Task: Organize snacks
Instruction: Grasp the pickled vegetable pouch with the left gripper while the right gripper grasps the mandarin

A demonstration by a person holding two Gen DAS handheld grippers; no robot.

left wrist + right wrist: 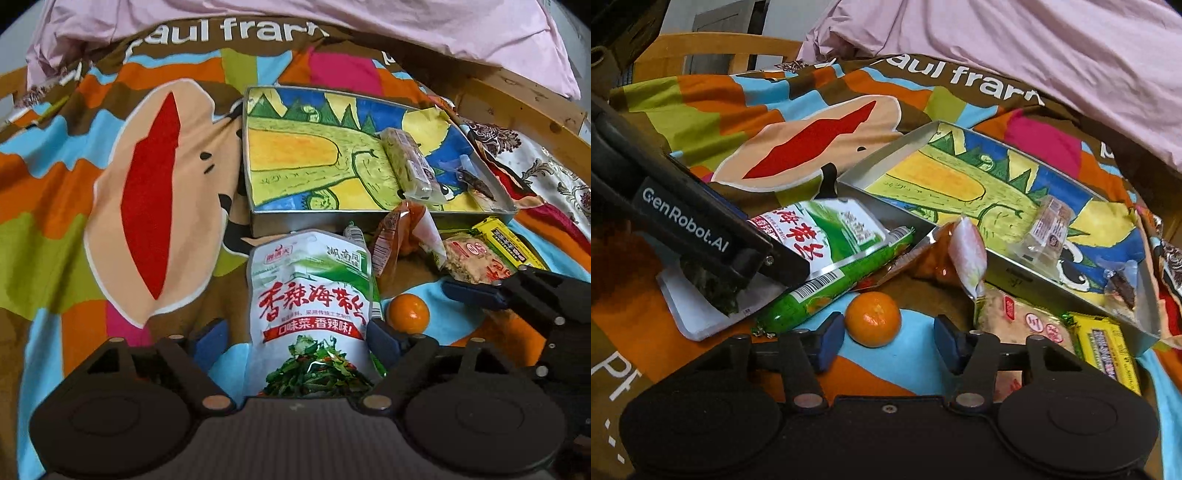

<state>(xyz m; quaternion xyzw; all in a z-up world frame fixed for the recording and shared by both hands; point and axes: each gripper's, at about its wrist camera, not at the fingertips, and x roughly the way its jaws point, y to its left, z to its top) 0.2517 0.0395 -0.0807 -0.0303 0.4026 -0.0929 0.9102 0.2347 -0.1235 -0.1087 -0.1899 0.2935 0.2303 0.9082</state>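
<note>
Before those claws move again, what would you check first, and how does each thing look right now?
1. Left gripper straddles the seaweed packet: ok.
2. Firm grip on the packet: cannot tell.
3. Right gripper open around the tangerine: ok.
4. Tray has bare room: ok, only two snacks sit at one end.
5. Path to the tray clear: not ok, the orange pouch leans against its wall.

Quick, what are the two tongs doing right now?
Left tongs: open around the seaweed snack bag, not squeezing it.
Right tongs: open, empty, with the small orange just ahead.
</note>
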